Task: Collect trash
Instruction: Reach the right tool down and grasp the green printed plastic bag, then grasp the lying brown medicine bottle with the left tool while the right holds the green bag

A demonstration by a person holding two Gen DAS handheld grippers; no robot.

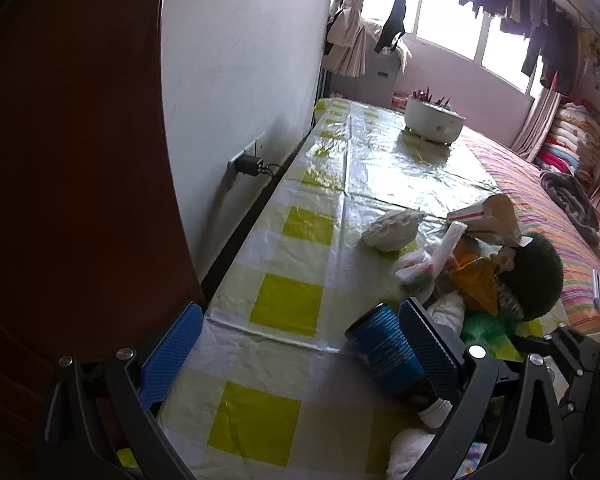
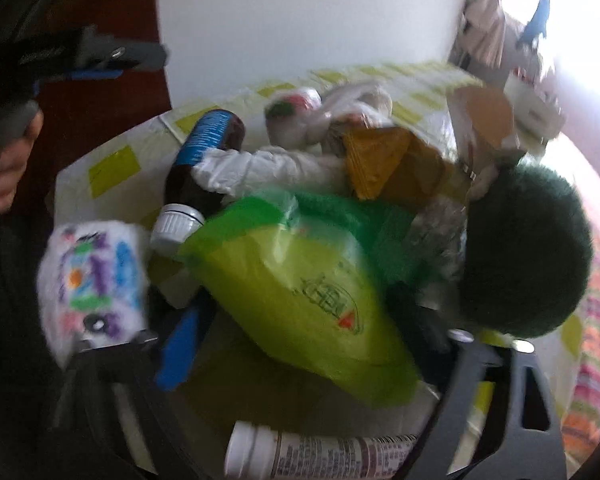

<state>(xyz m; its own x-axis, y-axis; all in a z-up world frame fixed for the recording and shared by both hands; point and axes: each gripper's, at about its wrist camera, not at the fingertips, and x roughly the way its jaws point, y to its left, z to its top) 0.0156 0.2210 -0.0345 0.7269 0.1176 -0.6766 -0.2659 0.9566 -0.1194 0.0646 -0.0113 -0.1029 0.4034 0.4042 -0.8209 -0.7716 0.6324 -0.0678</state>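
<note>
A table (image 1: 300,216) under a glossy yellow-and-white checked cloth (image 1: 288,308) runs along the wall. Landmark: the bottle (image 1: 384,354) with the blue label, lying on its side at the near end. Beyond it lies crumpled white paper (image 1: 392,230). Just right of the bottle sits a heap of bags and wrappers (image 1: 476,284), with a white carton (image 1: 488,216) at its back and a dark green fuzzy ball (image 1: 540,276) on its right. Far beyond the bottle stands a white pot (image 1: 434,120).

Blown-out window (image 1: 448,8) backlight, tablecloth (image 1: 380,160) glare, right view motion-blurred, fisheye-warped edges
</note>
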